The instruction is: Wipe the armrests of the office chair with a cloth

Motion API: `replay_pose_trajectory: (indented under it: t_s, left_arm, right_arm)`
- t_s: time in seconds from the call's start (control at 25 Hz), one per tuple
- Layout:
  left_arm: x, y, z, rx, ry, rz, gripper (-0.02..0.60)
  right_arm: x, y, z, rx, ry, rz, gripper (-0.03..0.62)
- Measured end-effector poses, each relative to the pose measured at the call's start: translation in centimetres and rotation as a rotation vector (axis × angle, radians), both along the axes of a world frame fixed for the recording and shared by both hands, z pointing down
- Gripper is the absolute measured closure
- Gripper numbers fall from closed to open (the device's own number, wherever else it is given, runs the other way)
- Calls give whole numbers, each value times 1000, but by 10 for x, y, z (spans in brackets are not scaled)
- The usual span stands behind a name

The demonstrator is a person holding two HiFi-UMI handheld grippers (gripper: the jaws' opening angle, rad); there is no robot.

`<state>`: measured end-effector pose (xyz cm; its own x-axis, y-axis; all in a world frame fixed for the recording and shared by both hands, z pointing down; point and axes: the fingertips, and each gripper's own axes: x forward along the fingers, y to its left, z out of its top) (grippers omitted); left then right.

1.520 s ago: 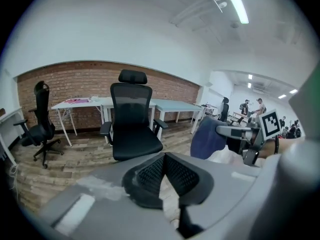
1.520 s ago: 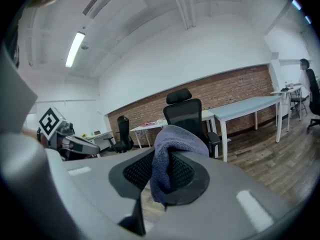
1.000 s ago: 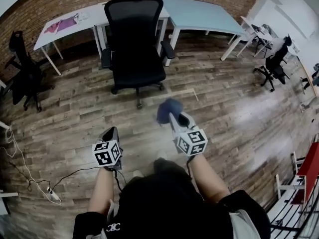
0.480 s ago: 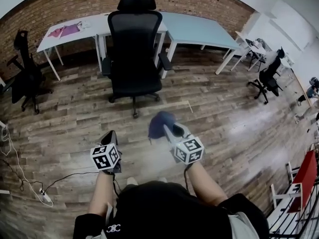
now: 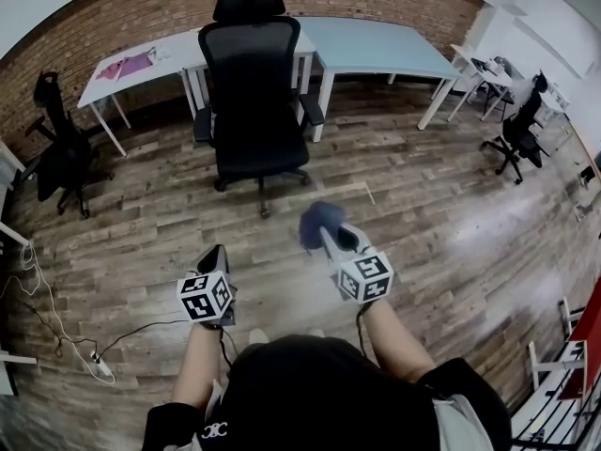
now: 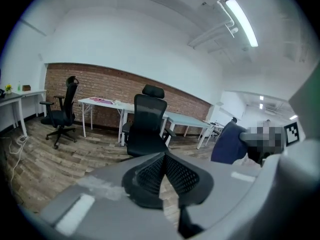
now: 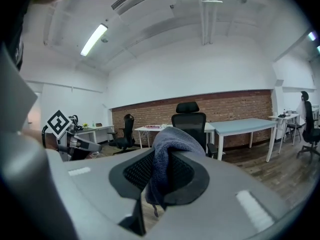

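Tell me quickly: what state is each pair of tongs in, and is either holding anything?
Left tongs: shut, nothing between the jaws.
Right tongs: shut on the blue cloth.

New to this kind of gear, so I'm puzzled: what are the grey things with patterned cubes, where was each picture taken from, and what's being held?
There is no robot: a person holds a two-jaw claw in each hand; the cubes belong to them. One camera on the person's head looks down; the other two ride on the claws. The left claw is shut and empty. The right claw is shut on a dark blue cloth. A black office chair stands ahead on the wooden floor, before desks, not yet reached.
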<state>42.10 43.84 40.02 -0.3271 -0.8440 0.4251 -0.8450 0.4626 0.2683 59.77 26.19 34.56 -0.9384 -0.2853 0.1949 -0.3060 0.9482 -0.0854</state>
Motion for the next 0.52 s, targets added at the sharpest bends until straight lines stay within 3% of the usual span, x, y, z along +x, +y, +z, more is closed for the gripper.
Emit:
replay_pose_trajectory:
  t_s: [0.52]
  left_arm:
    - [10, -6, 5, -30, -8, 9, 575]
  right_arm:
    - [12, -9, 13, 1, 19, -4, 530]
